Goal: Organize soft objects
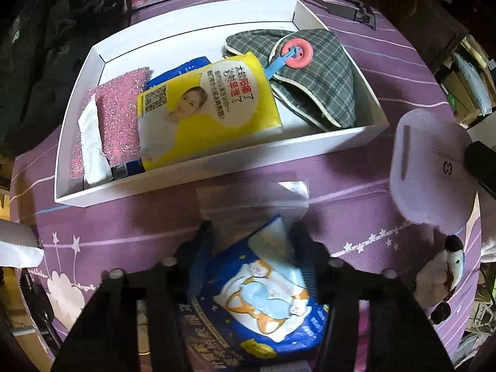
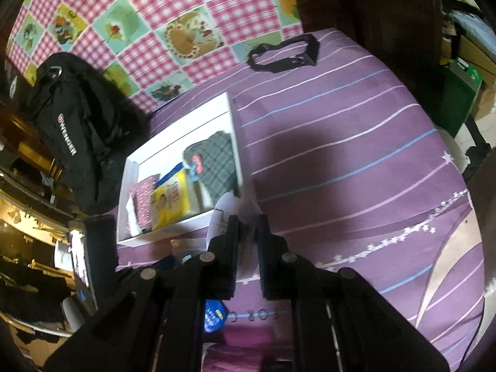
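Note:
A white box (image 1: 198,167) on the purple striped cloth holds a yellow tissue pack (image 1: 207,114), a pink sponge (image 1: 119,114), a blue packet (image 1: 183,68) and a grey plaid pouch (image 1: 322,77). My left gripper (image 1: 251,232) is shut on a blue corgi-print packet (image 1: 263,297) in clear plastic, just in front of the box. My right gripper (image 2: 248,221) is shut on a translucent white pouch (image 2: 235,207), which also shows in the left wrist view (image 1: 427,164), held above the cloth beside the box's near right corner (image 2: 214,214).
A small plush toy (image 1: 443,272) lies on the cloth at the right. A black bag (image 2: 80,130) sits left of the box, a black strap (image 2: 282,54) beyond it. A pink checked quilt (image 2: 148,21) lies at the back. Shelves and clutter surround the surface.

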### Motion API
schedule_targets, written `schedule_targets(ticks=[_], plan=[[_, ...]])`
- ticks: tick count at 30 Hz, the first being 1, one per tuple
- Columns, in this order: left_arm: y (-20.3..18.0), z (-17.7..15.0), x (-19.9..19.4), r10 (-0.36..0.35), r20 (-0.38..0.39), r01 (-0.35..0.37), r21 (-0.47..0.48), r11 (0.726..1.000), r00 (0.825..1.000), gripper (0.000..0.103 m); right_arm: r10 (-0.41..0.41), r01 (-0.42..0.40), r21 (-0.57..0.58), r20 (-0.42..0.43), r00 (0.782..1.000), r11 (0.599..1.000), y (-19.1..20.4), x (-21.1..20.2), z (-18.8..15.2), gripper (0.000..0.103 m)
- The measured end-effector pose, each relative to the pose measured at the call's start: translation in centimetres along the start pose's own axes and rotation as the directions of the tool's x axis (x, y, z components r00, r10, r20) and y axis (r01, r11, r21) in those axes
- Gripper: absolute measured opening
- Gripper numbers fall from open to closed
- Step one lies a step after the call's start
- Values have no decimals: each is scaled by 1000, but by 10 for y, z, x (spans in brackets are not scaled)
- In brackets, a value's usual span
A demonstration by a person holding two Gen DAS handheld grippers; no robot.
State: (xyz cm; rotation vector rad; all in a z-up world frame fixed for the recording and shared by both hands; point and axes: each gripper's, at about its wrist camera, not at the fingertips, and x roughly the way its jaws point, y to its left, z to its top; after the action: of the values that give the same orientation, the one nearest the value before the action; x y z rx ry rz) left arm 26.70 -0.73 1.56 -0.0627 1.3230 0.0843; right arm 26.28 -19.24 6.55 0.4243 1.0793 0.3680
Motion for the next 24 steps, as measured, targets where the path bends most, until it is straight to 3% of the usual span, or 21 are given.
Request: schedule_targets(ticks=[8,14,18,24], plan=[[16,-2,-22,-74,88,77,-29,997,993,41,17,-16,-18,11,1000,1000,10,-5,-3,13],[11,-6,-58,-121,187,127,-25,992,975,41,18,-17,-8,17,1000,1000,9,-7,-3,13],[9,-9,-66,-137,209,148,-38,988,968,41,14,-14,0,20,1000,1000,6,-8,-2,13],[12,0,-87,-220,225,230,-20,973,949,41,33,-33,6,6,999,999,6,-4,-3,13]])
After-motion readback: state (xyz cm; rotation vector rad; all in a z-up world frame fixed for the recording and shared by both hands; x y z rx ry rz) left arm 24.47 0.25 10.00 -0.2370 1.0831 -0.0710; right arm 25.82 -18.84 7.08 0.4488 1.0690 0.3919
